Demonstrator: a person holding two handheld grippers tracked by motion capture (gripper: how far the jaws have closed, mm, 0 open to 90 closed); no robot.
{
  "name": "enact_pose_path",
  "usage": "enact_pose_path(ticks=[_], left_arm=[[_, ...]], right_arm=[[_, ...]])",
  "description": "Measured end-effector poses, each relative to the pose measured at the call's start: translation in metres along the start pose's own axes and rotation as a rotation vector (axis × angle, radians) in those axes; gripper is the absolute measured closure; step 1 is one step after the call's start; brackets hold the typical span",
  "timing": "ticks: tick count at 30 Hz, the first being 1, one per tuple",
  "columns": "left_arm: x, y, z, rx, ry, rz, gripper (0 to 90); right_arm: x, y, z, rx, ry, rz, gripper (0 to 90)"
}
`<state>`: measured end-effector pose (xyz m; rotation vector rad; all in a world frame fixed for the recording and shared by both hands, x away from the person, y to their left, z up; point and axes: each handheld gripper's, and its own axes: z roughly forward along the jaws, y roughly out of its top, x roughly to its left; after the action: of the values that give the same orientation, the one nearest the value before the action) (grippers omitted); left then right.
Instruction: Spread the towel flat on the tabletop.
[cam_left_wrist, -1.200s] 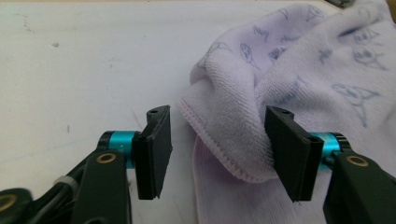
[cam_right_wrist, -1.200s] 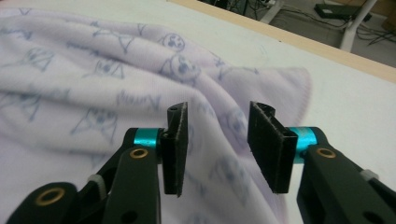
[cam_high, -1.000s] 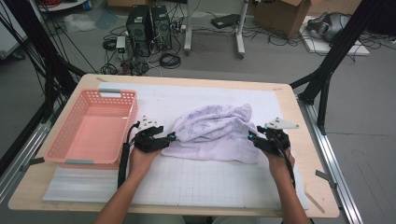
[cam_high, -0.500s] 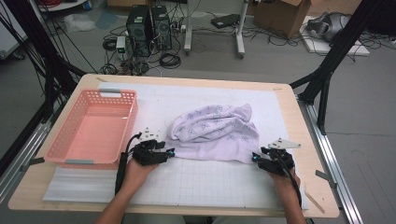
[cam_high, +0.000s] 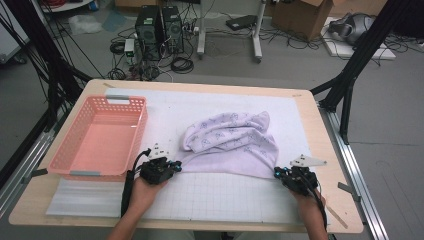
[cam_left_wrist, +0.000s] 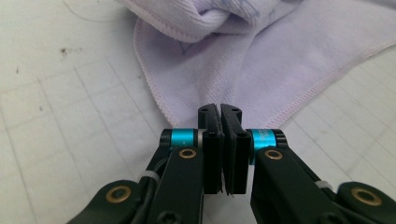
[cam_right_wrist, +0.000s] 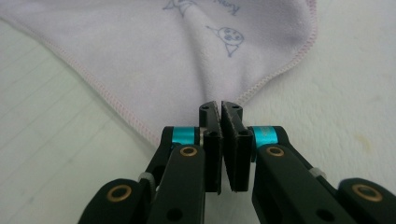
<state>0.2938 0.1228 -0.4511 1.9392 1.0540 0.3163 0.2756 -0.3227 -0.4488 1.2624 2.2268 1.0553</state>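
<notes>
A pale lilac towel (cam_high: 232, 142) with small printed drawings lies half bunched on the white gridded mat (cam_high: 225, 200). My left gripper (cam_high: 176, 165) sits at its near left corner. In the left gripper view, the jaws (cam_left_wrist: 220, 109) have just been closing and now meet on the towel's hemmed corner (cam_left_wrist: 261, 70). My right gripper (cam_high: 276, 173) is at the near right corner. Its jaws (cam_right_wrist: 220, 106) have also just been closing and pinch the corner of the towel (cam_right_wrist: 163, 56). The near edge stretches flat between the two grippers.
A pink plastic basket (cam_high: 107, 98) stands on the left of the table, close beside my left hand. The wooden table edge (cam_high: 332, 165) runs just right of my right gripper. Cables, computer towers and boxes lie on the floor beyond.
Both hands drew back toward the near edge and slightly apart. The jaws of both grippers closed on the towel's near corners, and its front edge pulled out flatter.
</notes>
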Motion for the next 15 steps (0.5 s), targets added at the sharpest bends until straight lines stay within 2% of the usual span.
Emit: enact_pose_path(ticks=[5,9,15], left_arm=[[-0.016,-0.009,-0.014,-0.025,0.001,0.022,87.1],[-0.027,-0.021,-0.025,-0.046,-0.033,0.014,87.1],[-0.041,-0.042,-0.046,-0.081,-0.059,-0.008,87.1]], right_arm=[[0.007,-0.014,-0.017,-0.008,0.000,-0.001,87.0],[0.013,-0.024,-0.032,-0.017,0.005,0.008,87.0],[0.025,-0.045,-0.051,-0.015,0.009,0.031,87.0]])
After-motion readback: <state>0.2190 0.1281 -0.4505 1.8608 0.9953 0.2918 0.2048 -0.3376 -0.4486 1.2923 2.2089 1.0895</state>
